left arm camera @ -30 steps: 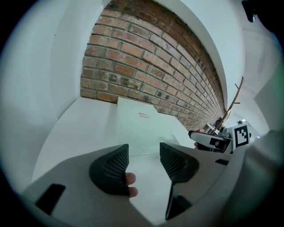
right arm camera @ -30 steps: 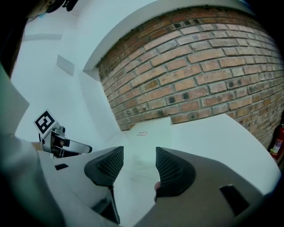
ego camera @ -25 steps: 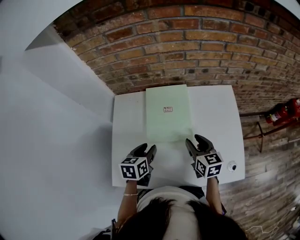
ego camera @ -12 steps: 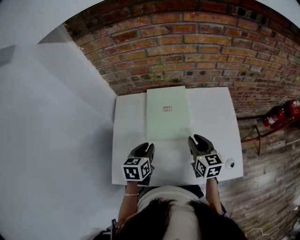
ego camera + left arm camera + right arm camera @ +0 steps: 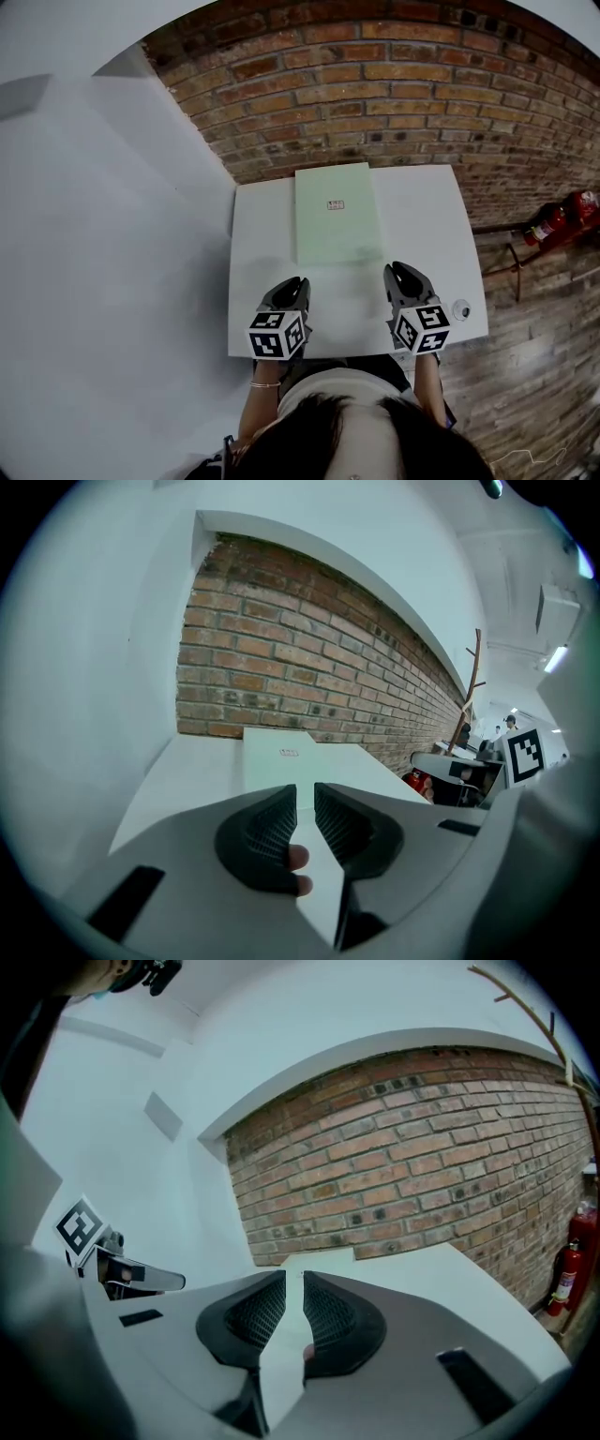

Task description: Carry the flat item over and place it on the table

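Over at the far left of the head view, a plain white wall (image 5: 103, 244) meets the brick wall (image 5: 394, 94) that stands behind the white table (image 5: 258, 234). Next comes my left gripper (image 5: 293, 283), above the table's near part. Its jaws have just been closing and now stand almost together, with a slim gap between the ribbed pads and nothing in it. Its own view shows only a fingertip (image 5: 298, 859) behind the pads. A second ago its tips sat close to the near edge of the flat item (image 5: 336, 225); now it has drawn back towards me and bare table shows between them. The pale green flat item lies on the middle of the table, reaching to the far edge by the bricks. It carries a small label (image 5: 336, 205) and neither gripper touches it. My right gripper (image 5: 401, 272) has pulled back likewise. Its jaws have also just been closing, with a narrow gap and nothing between them. Near the table's near right corner sits a small round thing (image 5: 460, 308) that I cannot identify. Further right, a red fire extinguisher (image 5: 562, 217) stands by the brick wall.
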A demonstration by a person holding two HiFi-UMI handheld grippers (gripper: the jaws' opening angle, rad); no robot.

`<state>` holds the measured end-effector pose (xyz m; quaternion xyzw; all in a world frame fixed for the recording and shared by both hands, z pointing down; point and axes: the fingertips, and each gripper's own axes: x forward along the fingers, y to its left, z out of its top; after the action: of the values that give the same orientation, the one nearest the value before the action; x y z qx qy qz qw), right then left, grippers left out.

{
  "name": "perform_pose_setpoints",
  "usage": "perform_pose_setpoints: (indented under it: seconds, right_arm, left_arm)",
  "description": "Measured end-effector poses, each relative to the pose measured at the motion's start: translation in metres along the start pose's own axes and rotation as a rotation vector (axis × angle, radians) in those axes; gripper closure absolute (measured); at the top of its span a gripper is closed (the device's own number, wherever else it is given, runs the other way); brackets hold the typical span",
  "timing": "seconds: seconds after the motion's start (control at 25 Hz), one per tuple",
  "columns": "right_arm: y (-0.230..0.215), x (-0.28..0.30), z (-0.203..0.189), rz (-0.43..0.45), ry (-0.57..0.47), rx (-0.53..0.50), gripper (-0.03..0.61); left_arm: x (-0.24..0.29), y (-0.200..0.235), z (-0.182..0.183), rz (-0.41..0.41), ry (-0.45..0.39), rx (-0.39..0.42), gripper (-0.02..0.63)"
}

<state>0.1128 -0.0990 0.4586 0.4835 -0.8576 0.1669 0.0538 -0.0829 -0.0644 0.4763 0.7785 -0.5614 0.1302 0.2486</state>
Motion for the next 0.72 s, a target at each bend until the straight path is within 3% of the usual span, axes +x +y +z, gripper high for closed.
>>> perform_pose_setpoints:
  seconds: [0.72]
  right_arm:
    - [0.051,-0.069,0.019,-0.065,-0.150,-0.072,0.526]
  left_arm:
    - [-0.065,-0.007,0.004,0.017,-0.153,0.054,0.592]
